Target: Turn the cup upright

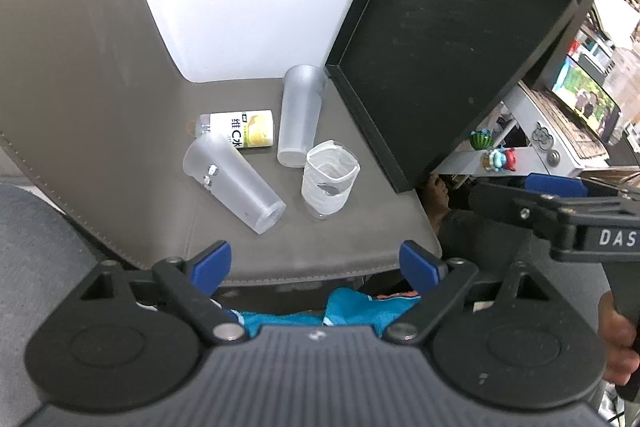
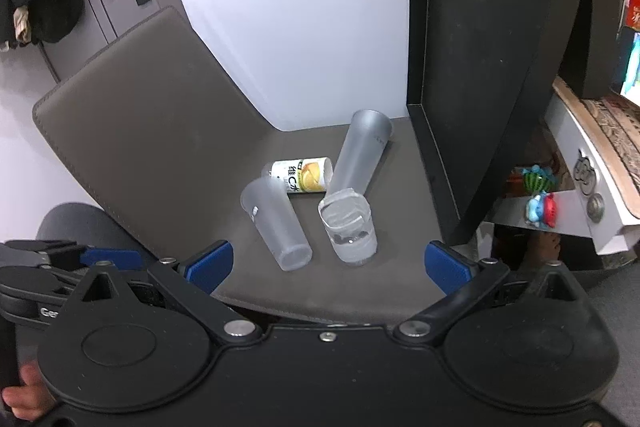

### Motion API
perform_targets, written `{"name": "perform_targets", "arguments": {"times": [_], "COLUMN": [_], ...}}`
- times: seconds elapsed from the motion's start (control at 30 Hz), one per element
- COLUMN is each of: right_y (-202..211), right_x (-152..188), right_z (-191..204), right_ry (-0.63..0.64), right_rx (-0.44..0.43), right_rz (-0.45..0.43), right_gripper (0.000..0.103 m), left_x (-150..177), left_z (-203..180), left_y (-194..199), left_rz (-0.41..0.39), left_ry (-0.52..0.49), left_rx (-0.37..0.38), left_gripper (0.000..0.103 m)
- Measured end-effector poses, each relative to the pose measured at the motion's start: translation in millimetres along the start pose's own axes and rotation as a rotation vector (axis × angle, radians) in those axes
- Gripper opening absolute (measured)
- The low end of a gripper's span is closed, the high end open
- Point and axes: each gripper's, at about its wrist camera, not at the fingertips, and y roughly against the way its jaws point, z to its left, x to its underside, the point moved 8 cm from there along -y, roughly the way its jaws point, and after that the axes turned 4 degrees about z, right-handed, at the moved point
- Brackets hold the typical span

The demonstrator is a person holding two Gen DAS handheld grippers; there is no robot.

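Two tall frosted plastic cups lie on their sides on a grey leather mat (image 1: pixel 100 87): a near one (image 1: pixel 234 181) (image 2: pixel 276 225) and a far one (image 1: pixel 300 115) (image 2: pixel 360 155). A short crumpled clear cup (image 1: pixel 328 179) (image 2: pixel 350 231) stands upright beside them. My left gripper (image 1: pixel 316 267) is open and empty, just before the mat's near edge. My right gripper (image 2: pixel 328 263) is open and empty, also short of the cups; it shows at the right in the left wrist view (image 1: pixel 560 219).
A small white and yellow bottle (image 1: pixel 240 129) (image 2: pixel 302 175) lies on its side between the two frosted cups. A black tray (image 1: pixel 448 39) (image 2: pixel 480 67) leans upright at the mat's right. A white shelf with small toys (image 2: pixel 540 207) stands further right. White wall behind.
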Motion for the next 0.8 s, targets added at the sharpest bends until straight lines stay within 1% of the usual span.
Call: {"name": "perform_targets", "arguments": {"times": [0.13,0.2,0.5,0.8], "right_y": [1,2,6,13], "right_x": [9,15,32,37], "right_z": [-1,-2,-2,0], "right_ry": [-0.002,0.000,0.008,0.027], "right_rx": [0.008,0.017,0.010,0.011], "right_rz": [0.018,0.022,0.048,0.057], "right_gripper": [0.103,0.103,0.103,0.103], "left_x": [10,13,28,30], "left_z": [-1,-1,-2,-3], "left_y": [1,1,1,10], "left_rz": [0.006,0.009,0.030,0.012], "left_ry": [-0.002,-0.009,-0.008,-0.021], "left_rx": [0.002,-0.009,-0.002,-0.006], "left_gripper": [0.091,0.091,0.091,0.091]}}
